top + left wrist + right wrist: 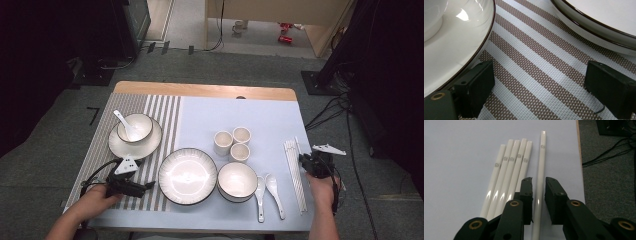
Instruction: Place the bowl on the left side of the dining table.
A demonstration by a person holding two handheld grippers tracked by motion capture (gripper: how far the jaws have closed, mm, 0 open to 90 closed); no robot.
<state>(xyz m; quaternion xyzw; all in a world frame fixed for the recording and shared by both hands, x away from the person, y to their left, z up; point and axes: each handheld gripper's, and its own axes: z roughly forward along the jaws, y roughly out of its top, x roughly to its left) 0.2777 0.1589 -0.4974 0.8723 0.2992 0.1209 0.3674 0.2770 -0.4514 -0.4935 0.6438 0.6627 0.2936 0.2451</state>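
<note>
- Job looks like setting out the white chopsticks (pixel 510 173) near the right edge of the worktop (pixel 280 120).
- Five sticks lie side by side in a bunch. One lone chopstick (pixel 540 170) lies just beside them, toward the right edge.
- Right tongs (pixel 538 191) sit around the lone chopstick w/ a thin gap on both sides, so not clamped, I think. It lies flat on the worktop.
- Left tongs (pixel 539 82) are wide apart w/ nothing in them, down low on the striped mat (pixel 536 62) near the front left corner.
- Left to do, my guess: sort the sticks into pairs by the dishes.
- High view shows the whole set: cups (pixel 232 142), spoons (pixel 267 192), big plate (pixel 187 176), bowl (pixel 237 181).
- Right gripper view shows the gap at the stick & small marks on the sticks; high view can't.
</note>
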